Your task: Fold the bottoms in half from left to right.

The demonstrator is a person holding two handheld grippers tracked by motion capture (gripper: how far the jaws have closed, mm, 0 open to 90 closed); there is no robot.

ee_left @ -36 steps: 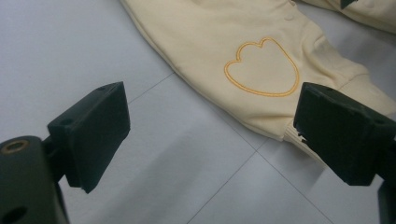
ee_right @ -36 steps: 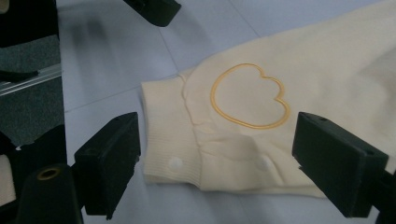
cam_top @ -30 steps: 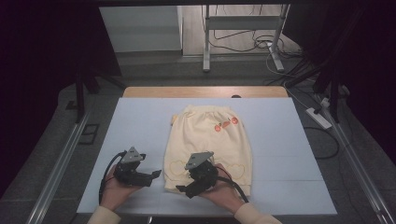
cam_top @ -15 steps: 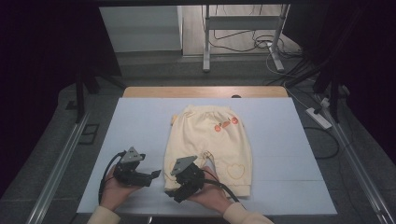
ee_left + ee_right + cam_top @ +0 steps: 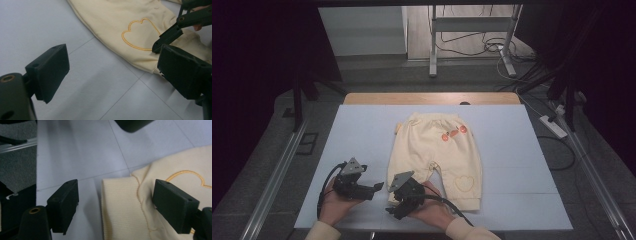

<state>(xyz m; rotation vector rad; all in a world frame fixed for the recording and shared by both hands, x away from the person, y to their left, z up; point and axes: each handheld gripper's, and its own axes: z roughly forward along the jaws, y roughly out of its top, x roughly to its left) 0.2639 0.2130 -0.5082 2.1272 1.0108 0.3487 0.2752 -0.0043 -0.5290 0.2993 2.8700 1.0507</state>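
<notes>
A pair of cream baby trousers (image 5: 432, 145) lies flat on the white table (image 5: 512, 150), waistband far and legs toward me. My right gripper (image 5: 396, 202) is at the cuff of the trousers' left leg. In the right gripper view it (image 5: 115, 203) stands open, with the ribbed cuff (image 5: 120, 195) lying between its jaws. My left gripper (image 5: 377, 189) rests just left of that leg, open over bare table (image 5: 110, 75). In the left gripper view the leg (image 5: 112, 15) carries an orange outlined heart (image 5: 140, 35), and a jaw of the right gripper touches the cloth beside it.
The table's near edge (image 5: 512, 226) runs just below both hands. A wooden strip (image 5: 432, 98) borders the far side. Metal rails (image 5: 272, 180) flank the table, and cables and a power strip (image 5: 552, 125) lie on the floor to the right.
My right gripper has moved left from the trousers' middle to the left leg's cuff. The legs now lie apart. The left gripper has barely moved.
</notes>
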